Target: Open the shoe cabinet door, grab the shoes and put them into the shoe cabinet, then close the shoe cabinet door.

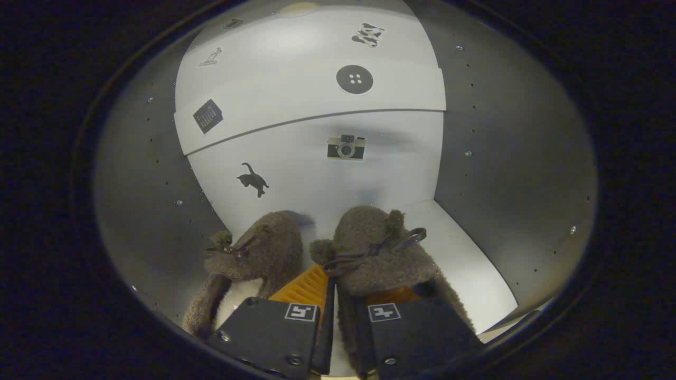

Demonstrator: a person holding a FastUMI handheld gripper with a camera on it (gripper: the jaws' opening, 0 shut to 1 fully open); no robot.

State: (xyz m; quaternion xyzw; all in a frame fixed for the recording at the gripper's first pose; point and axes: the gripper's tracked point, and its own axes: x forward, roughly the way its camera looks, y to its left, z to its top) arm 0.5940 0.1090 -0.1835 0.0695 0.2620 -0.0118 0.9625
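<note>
Gripper view: inside the shoe cabinet (507, 158), looking toward its pale back panel.
Shoes: a pair of fuzzy brown slippers (369, 258) sits side by side on the cabinet's white shelf (470, 269), toes toward the back, each with a small bow on top.
Gripper (340, 295): its two fingers reach into the pair — one finger lies over the opening of the left slipper, the other goes into the right slipper, and the slippers' adjoining inner walls stand between them.
Grip: the fingers appear drawn close on those inner walls, clamping the pair together.
Back panel: stickers (346, 148) dot it — a camera, a cat, a button.
</note>
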